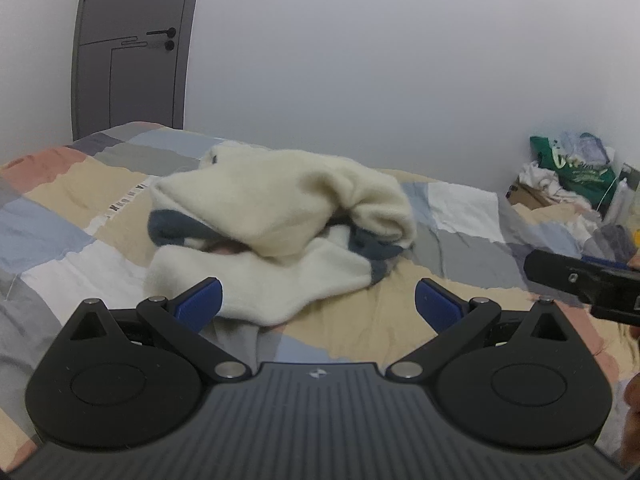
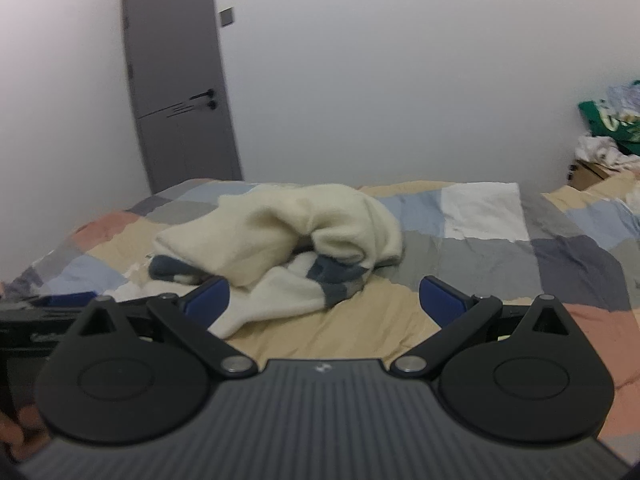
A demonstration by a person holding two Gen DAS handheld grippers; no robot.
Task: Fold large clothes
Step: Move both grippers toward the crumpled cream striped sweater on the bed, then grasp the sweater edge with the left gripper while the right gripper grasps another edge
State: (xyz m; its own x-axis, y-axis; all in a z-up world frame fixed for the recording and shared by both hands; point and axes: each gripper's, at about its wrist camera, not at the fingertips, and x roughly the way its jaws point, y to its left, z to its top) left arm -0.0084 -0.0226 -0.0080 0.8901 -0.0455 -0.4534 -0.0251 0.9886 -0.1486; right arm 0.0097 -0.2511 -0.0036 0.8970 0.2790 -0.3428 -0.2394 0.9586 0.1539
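Left gripper (image 1: 318, 300): jaws spread wide, blue pads (image 1: 200, 304) holding nothing, hovering low over the quilt with the near hem of the garment just ahead and reaching its left pad.
Right gripper (image 2: 326, 300): also wide open and empty, nosing in alongside; the left one's black body shows at its left edge.
Bed quilt (image 1: 60, 216): one patchwork cover, under and ahead of both grippers, rumpled in places.
Garment (image 1: 280, 216): one cream fleece piece with dark blue patches, heaped dead ahead of both grippers, doubled over itself, nowhere near flat yet.
Clutter (image 1: 576, 168): one pile of bags and cloth, far right of the left gripper, against the wall, well clear.
Door (image 2: 180, 80): one, grey, shut, far back left.
Risk, bunching: a grab at the heap's middle would likely pinch several layers at once, and the fold comes out lumpy.
Risk, quilt: pads coming in this low could catch the cover along with the hem, dragging bedding up.
Risk, uneven lift: if each gripper takes a different layer, the piece twists rather than opens.
Risk, collision: both grippers sit close together, so a reach toward the same edge could knock them.
Count: two grippers, four blue pads, one garment, one quilt.
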